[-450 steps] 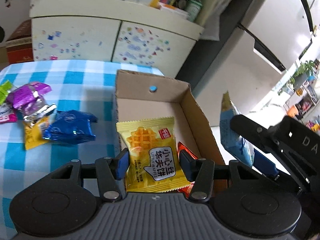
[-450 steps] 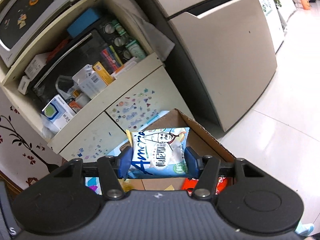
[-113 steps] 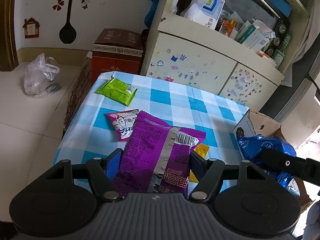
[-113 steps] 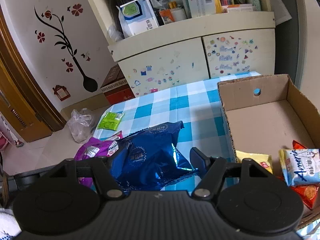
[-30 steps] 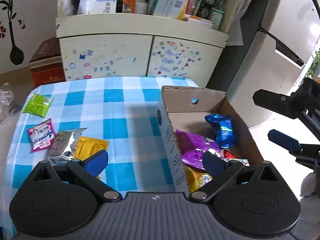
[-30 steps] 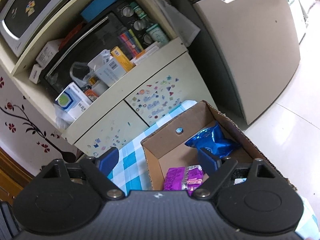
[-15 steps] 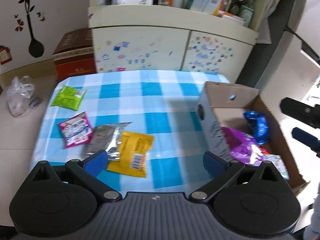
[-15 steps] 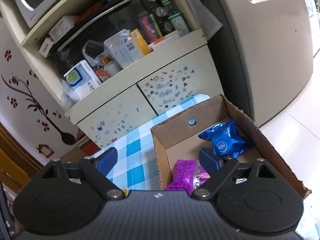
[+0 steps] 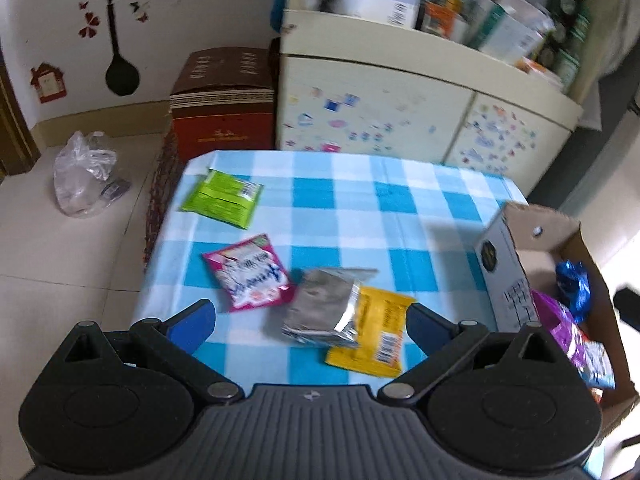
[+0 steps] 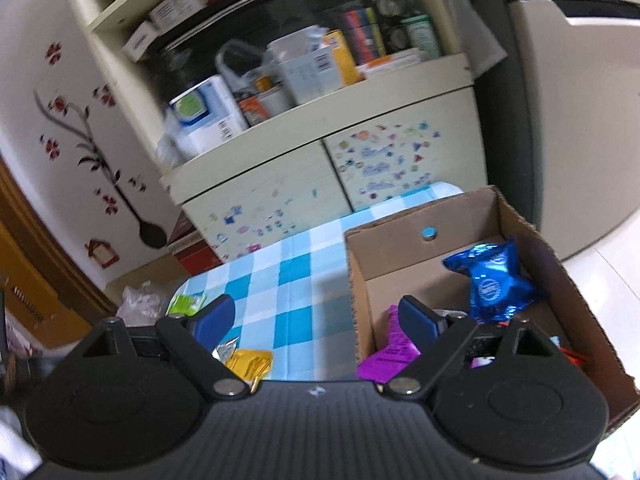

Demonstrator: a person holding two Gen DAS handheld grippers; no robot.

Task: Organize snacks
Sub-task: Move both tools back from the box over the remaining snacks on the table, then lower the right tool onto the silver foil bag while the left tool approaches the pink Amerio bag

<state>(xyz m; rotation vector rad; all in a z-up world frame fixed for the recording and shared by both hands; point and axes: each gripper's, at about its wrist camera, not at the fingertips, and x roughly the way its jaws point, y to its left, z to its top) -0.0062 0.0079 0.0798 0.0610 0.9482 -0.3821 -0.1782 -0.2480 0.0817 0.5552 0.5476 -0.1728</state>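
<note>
A: Hovering wide and empty, the left gripper (image 9: pixel 310 320) is facing the silver foil packet (image 9: pixel 326 307) overlapping the yellow packet (image 9: pixel 370 330) on the checked cloth (image 9: pixel 348 200).

B: Right gripper (image 10: pixel 316 322), likewise spread and empty, is sitting beside the open cardboard box (image 10: pixel 560 280), the likely destination, already holding the crinkled blue foil bag (image 10: pixel 494 280).

The desk (image 9: pixel 332 200) wears a soft, matt checked cloth. The box (image 10: pixel 560 280) is rough brown cardboard with a corrugated edge. The blue packet (image 10: pixel 492 284) and the silver packet (image 9: pixel 324 308) are crinkled, shiny foil; the yellow packet (image 9: pixel 376 332) is glossy plastic. The floor (image 9: pixel 60 264) is smooth tile.
</note>
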